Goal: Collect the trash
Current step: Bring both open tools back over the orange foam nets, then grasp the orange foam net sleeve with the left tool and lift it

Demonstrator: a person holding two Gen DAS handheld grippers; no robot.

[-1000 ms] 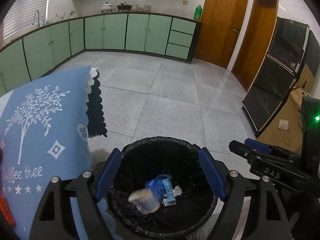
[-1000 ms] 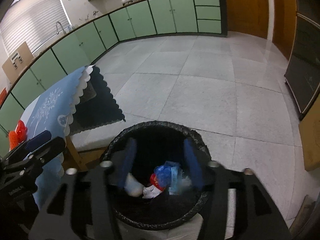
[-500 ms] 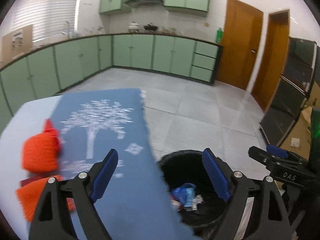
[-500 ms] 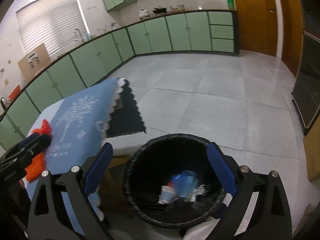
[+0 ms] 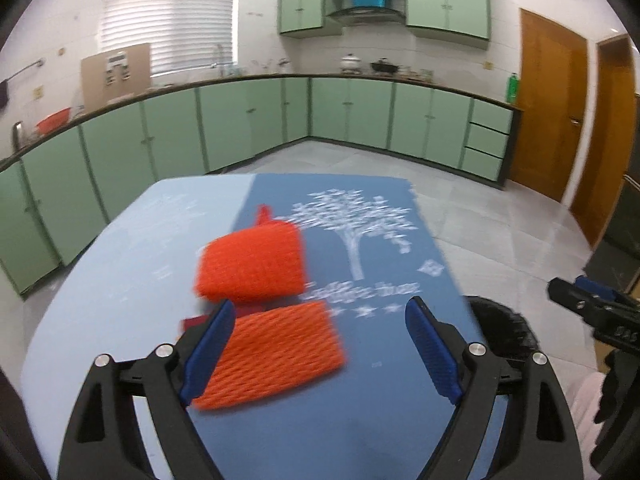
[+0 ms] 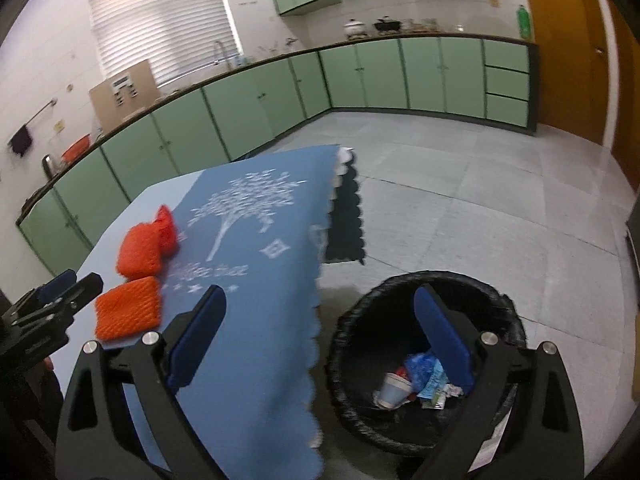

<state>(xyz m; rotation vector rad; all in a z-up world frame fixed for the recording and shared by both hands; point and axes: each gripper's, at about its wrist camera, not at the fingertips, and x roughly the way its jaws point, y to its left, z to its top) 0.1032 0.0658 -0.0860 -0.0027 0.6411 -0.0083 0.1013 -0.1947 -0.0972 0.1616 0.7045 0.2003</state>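
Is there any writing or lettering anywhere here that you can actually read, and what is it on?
"DAS": white letters on the black body of the right gripper, seen at the edge of the left wrist view.
White script under the tree on the blue tablecloth: blurred, not readable.
Panel on the brown cardboard box on the counter: too small to read.
Wrappers in the black trash bin: print too small to read.

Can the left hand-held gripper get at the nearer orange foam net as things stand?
Probably yes. The left hand-held gripper is open and empty, and the nearer orange foam net lies flat on the blue tablecloth just ahead, nothing on top.
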